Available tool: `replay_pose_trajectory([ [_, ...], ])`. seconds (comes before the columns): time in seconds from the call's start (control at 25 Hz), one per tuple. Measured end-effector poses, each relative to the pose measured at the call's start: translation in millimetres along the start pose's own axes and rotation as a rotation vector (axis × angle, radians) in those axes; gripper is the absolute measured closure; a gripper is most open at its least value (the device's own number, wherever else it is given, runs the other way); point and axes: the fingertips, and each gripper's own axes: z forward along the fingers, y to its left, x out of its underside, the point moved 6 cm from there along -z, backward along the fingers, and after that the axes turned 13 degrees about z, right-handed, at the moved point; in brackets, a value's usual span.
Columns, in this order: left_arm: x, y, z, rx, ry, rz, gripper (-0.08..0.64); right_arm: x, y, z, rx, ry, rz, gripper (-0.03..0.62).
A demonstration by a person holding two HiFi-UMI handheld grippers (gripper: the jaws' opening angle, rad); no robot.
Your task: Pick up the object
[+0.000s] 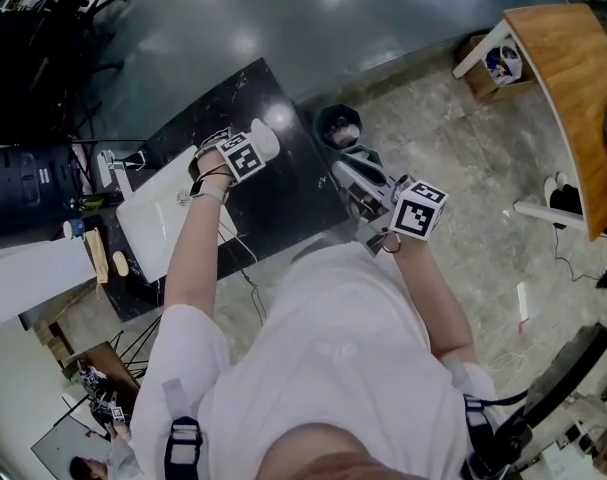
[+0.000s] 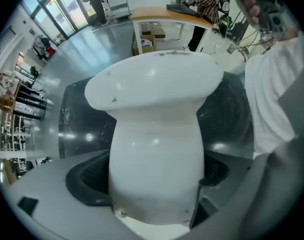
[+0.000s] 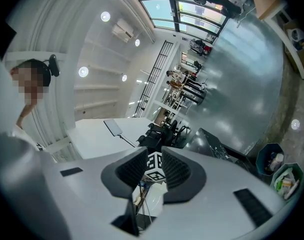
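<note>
Floor: I stood over a pale stone floor, looking steeply down past my own white shirt.
Table: a black marble-patterned tabletop lay ahead and to my left. Its near corner ended just beside my right claw.
White slab: a flat white panel, perhaps a closed laptop, covered the table's left part, close to my left forearm.
Bin: a small round dark bin sat on the floor just beyond the table's far right edge.
Object: a smooth white mushroom-shaped piece, a thick stem under a broad rounded cap, was over the middle of the table, directly in front of my left claw.
Long axis: it ran along the claw's own line, with the stem nearest me and the cap pointing away. I could not tell whether it rested on the table.
Left claw: the jaws were spread wide with the stem between the black ribbed pads. The pads did not look to be pressing on it.
Right claw: my right claw hung over the floor beside the table corner, jaws a little apart and nothing between them.
Nearer hand: the left, plainly. The right stood well apart from the object.
Next move, as I judged it: closing on the stem, then lifting straight up.
Open room: bare tabletop lay to the right of the cap and beyond it, while the slab crowded the left side.
</note>
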Motion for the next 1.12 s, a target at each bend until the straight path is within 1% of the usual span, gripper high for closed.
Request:
replay_pose_trajectory([
  [0.08,1,2,4,0.047,0.009,0.004,0.086,1,0,-1,0.003,-0.001,0.0,0.514],
  [0.24,6,3,13,0.154,0.093,-0.053,0.054,-1,0,-3,0.008,-0.005,-0.004,0.514],
  [0.28,7,2,13,0.169,0.103,-0.062,0.052,-2,0,-3,0.008,-0.008,-0.005,0.514],
  [0.36,9,2,11,0.169,0.084,-0.066,0.051,-3,0,-4,0.007,-0.013,-0.007,0.514],
  [0.48,13,-1,12,0.15,-0.001,-0.074,0.049,-4,-2,-5,0.01,-0.014,-0.005,0.513],
  [0.56,14,-5,11,0.162,-0.033,-0.084,0.048,-4,-2,-4,0.008,-0.011,-0.003,0.514],
  [0.68,13,-4,10,0.151,-0.039,-0.077,0.046,-3,1,-1,-0.001,-0.005,-0.004,0.514],
  [0.8,11,-7,9,0.166,-0.051,-0.084,0.046,0,5,2,-0.011,0.003,-0.007,0.514],
  [1.0,12,-2,11,0.123,-0.054,-0.086,0.048,6,6,0,-0.012,0.016,-0.011,0.514],
  [1.12,16,-3,10,0.109,-0.048,-0.126,0.048,8,7,-5,-0.009,0.012,-0.014,0.514],
])
